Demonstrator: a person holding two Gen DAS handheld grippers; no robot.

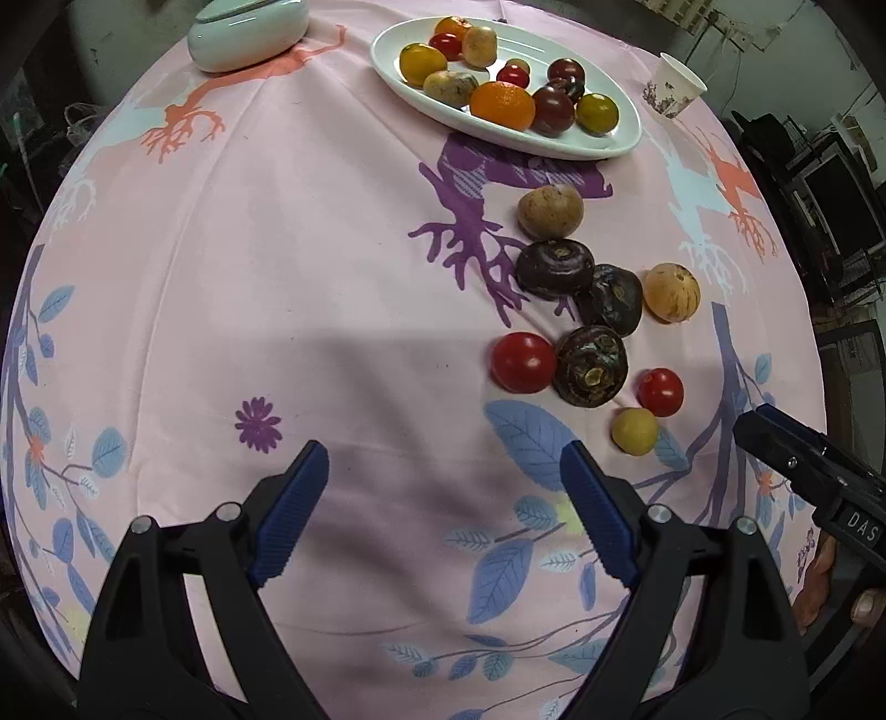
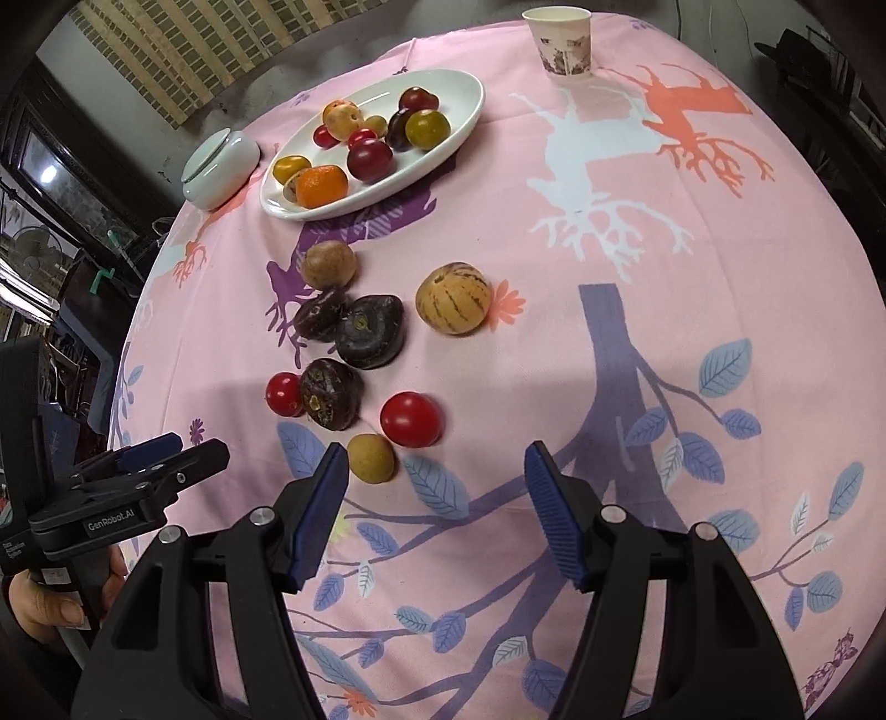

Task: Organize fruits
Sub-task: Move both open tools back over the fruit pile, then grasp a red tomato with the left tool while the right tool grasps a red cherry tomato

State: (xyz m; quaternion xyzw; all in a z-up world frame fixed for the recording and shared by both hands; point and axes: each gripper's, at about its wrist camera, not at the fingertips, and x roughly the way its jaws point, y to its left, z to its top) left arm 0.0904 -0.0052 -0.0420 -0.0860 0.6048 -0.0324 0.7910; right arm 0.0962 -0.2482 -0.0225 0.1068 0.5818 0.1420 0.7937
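A white oval plate at the far side holds several small fruits. Loose on the pink cloth lie a brown round fruit, three dark water chestnuts, two red tomatoes, a striped yellow fruit and a small yellow-green fruit. My left gripper hangs open over bare cloth, left of the loose fruits. My right gripper is open too, with nothing between its pads; the small yellow-green fruit lies just beyond its left fingertip.
A pale lidded bowl stands left of the plate, a paper cup at the far right. The table edge drops to dark clutter all around. A hand holds the left gripper's body.
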